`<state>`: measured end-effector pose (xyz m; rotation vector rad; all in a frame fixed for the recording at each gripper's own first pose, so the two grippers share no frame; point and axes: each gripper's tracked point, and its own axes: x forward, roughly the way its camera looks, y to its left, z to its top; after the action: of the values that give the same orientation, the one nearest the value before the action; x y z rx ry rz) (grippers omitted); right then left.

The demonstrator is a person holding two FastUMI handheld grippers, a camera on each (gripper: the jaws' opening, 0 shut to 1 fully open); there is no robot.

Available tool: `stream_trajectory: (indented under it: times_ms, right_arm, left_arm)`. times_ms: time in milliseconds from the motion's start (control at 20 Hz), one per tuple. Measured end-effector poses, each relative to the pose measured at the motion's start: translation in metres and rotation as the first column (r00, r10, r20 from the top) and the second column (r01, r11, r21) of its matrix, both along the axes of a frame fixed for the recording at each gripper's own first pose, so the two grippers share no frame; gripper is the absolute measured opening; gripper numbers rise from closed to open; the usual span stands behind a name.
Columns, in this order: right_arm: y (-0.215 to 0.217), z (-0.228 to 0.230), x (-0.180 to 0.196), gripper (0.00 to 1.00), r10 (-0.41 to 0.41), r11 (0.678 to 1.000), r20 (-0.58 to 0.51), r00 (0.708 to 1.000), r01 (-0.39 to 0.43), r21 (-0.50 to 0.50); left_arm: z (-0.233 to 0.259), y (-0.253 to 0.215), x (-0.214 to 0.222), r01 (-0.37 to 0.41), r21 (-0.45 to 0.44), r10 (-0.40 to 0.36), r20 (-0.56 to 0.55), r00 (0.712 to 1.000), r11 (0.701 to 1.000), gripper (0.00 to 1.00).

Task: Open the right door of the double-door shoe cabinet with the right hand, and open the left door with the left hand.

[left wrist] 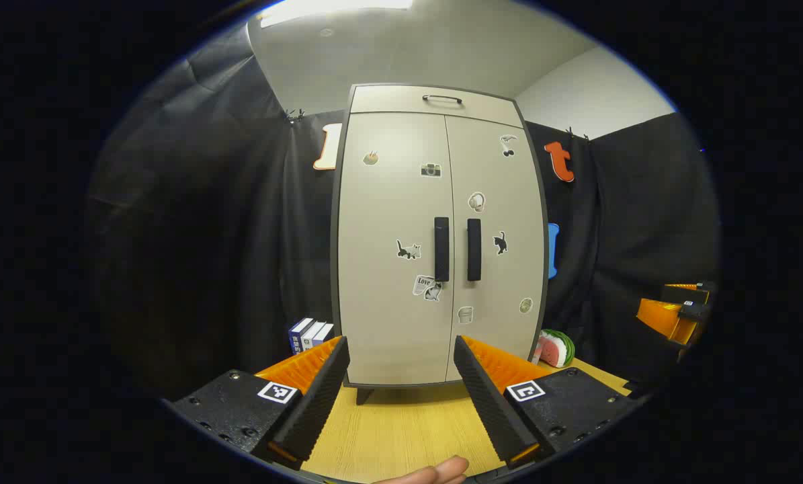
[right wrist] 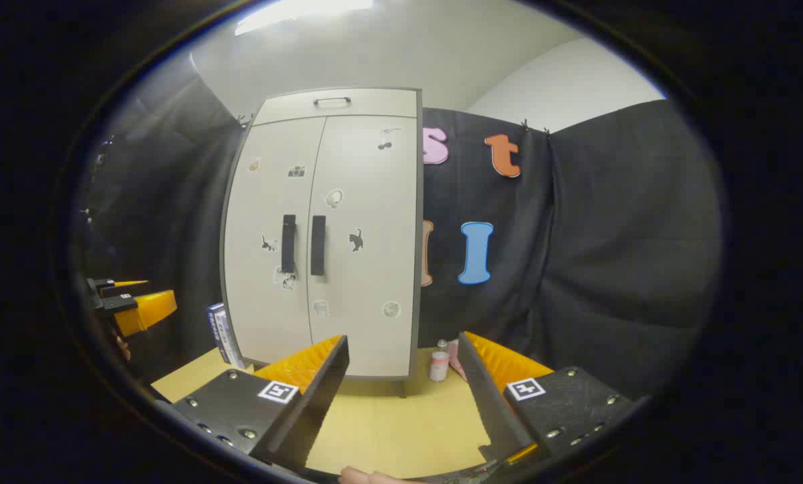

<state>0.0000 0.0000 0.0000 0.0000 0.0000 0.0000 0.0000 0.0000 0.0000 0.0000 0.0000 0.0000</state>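
Note:
A pale shoe cabinet [left wrist: 435,235] stands on a wooden table, both doors closed and dotted with stickers. Two dark vertical handles sit side by side at the middle seam: the left door's handle [left wrist: 441,249] and the right door's handle [left wrist: 474,249]. My left gripper [left wrist: 401,359] is open, well short of the cabinet and facing it head-on. In the right gripper view the cabinet [right wrist: 324,235] appears to the left of centre, with its handles [right wrist: 303,245] together. My right gripper [right wrist: 404,353] is open too, aimed to the right of the cabinet. Neither holds anything.
The wooden table [left wrist: 401,430] carries several books [left wrist: 310,334] left of the cabinet and a watermelon-slice toy [left wrist: 554,347] at its right. A small bottle [right wrist: 439,363] stands by the cabinet's right foot. The cabinet has a top drawer with a handle [left wrist: 441,99]. Black cloth walls close in behind.

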Motion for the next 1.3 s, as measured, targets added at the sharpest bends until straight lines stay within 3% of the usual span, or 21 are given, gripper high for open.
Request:
stream_trajectory:
  times_ms: [500, 750, 1300]
  right_arm:
    - [-0.003, 0.0, 0.022, 0.97, 0.016, 1.0, -0.01, 1.0, -0.016, 0.009]
    - [-0.001, -0.007, 0.037, 0.97, 0.022, 1.0, -0.017, 1.0, -0.022, 0.011]
    - [0.031, -0.02, 0.082, 0.97, 0.06, 0.998, -0.04, 0.997, -0.059, 0.01]
  left_arm:
    - [0.001, 0.003, 0.028, -0.009, 0.027, 0.009, 0.021, 1.0, 1.0, 0.98]
    - [-0.001, 0.001, 0.041, 0.022, -0.015, -0.022, 0.02, 1.0, 1.0, 0.98]
    - [-0.009, 0.003, 0.05, 0.047, -0.006, -0.047, 0.024, 0.999, 0.999, 0.97]
